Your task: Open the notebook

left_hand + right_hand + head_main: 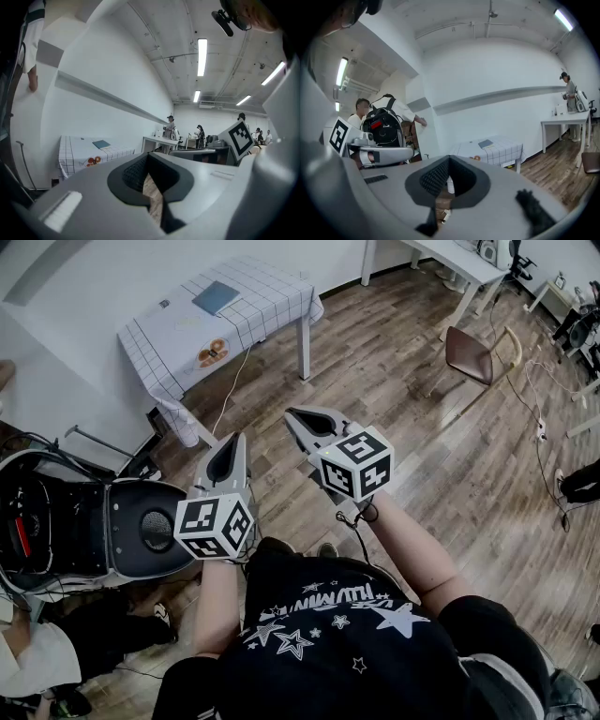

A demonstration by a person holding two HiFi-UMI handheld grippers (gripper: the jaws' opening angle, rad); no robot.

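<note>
The blue notebook (217, 296) lies closed on a table with a white checked cloth (262, 310), far off at the top left of the head view. Both grippers hover over the wooden floor, well short of that table. My left gripper (229, 442) has its jaws together with nothing between them. My right gripper (292, 415), beside it on the right, is also shut and empty. In the left gripper view the notebook (101, 144) shows small beyond the left gripper (147, 157). In the right gripper view the notebook (486, 144) sits beyond the right gripper (449, 159).
An orange-patterned item (212, 352) lies near the cloth's front edge. A brown chair (473, 352) and a white desk (450, 259) stand at the back right. A black and grey machine (141, 526) sits at my left. Cables run across the floor (539, 427). Several people stand at the far desks (169, 126).
</note>
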